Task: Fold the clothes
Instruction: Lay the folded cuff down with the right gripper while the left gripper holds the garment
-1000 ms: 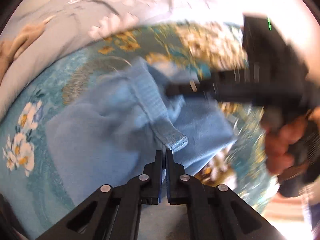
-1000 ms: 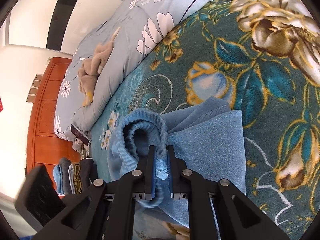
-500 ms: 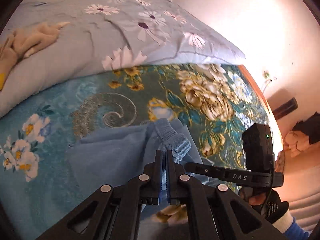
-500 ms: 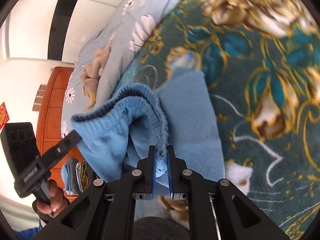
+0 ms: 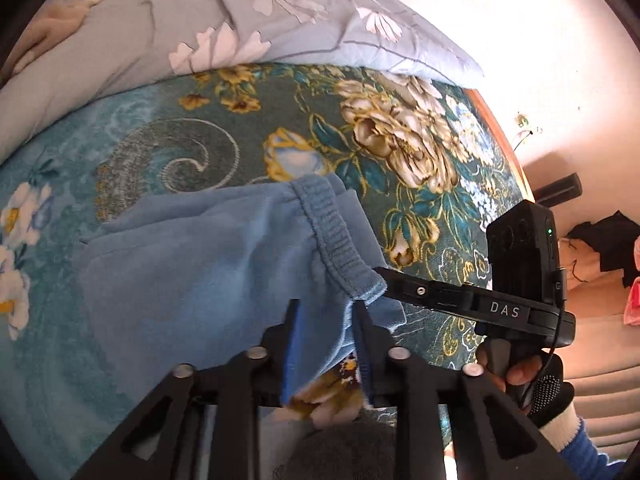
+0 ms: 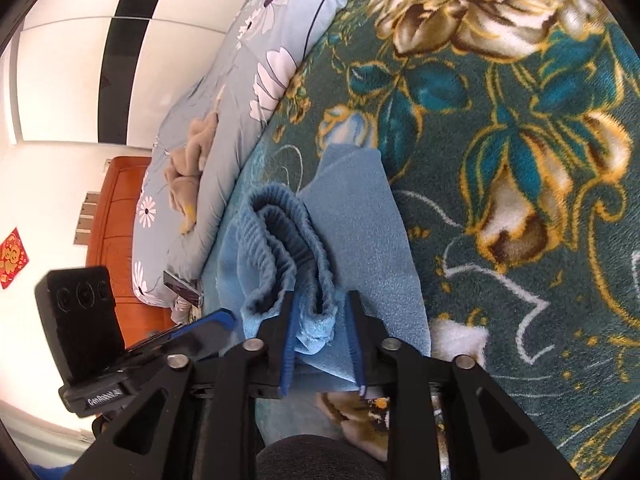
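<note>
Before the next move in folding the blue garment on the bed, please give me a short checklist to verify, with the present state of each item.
1. Blue garment lies on the floral blanket: ok.
2. Left gripper released: its jaws are opening, cloth between them but not pinched: ok.
3. Right gripper released: its jaws are opening, the ribbed waistband between them; pad contact: cannot tell.
4. Waistband layers lie flat: not ok, they stand bunched.
5. Folded edges aligned: cannot tell.
</note>
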The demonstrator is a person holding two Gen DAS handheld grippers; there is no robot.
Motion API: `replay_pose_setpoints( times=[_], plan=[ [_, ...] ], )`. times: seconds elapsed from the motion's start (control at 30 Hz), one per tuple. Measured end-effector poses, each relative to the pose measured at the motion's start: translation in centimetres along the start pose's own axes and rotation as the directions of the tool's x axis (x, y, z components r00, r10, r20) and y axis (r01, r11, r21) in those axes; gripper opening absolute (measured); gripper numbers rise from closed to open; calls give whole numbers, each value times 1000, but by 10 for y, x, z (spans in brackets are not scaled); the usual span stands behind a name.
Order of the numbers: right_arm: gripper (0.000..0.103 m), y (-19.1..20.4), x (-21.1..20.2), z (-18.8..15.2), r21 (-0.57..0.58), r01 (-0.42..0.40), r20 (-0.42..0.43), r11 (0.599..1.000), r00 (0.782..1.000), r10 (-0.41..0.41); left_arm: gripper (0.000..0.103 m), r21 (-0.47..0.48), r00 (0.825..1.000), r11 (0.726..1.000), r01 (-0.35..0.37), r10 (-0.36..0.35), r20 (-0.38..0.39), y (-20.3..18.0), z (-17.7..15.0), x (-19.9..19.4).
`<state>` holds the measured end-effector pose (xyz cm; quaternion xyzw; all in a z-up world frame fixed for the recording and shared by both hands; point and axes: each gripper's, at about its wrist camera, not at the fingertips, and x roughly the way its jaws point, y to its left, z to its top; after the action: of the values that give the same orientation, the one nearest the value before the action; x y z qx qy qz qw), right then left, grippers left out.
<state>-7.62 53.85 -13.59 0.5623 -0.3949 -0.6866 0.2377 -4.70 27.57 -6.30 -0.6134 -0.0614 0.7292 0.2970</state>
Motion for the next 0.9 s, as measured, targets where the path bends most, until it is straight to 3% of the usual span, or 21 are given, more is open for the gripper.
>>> replay_pose_setpoints(
  times=[0.03,0.13,0.27,0.33,0.47,0.7,0.77,0.83,0.9],
  plan=[
    [37,-1,-2,1,3,-15,5,1000,1000,15,55,-19,999,1000,-20,20,26,10,-2,-11],
    [53,0,-2,2,14,-63,12,998,998,63,56,-128,996,989,-72,79,45,50,-11,-29],
    [58,-1,2,6,51,-117,27,992,993,115,56,-288,992,951,-109,121,21,100,-36,-39],
    [60,2,8,9,38,-64,8,997,998,64,56,-342,993,933,-111,122,9,117,-51,-41],
    [63,11,19,12,-9,-15,-27,1000,1000,14,57,-374,993,921,-112,113,-18,127,-69,-41],
    [64,41,32,8,-110,63,-66,992,995,-70,58,-360,995,929,-91,99,3,119,-73,-50],
    [57,43,31,7,-106,103,-63,989,992,-110,60,-346,995,934,-91,100,7,116,-73,-52],
    [29,46,30,6,-103,123,-62,987,990,-130,60,-344,995,935,-90,98,6,115,-73,-52],
    [24,51,26,5,-120,118,-56,986,991,-126,60,-347,996,934,-85,93,6,114,-74,-52]
  ],
)
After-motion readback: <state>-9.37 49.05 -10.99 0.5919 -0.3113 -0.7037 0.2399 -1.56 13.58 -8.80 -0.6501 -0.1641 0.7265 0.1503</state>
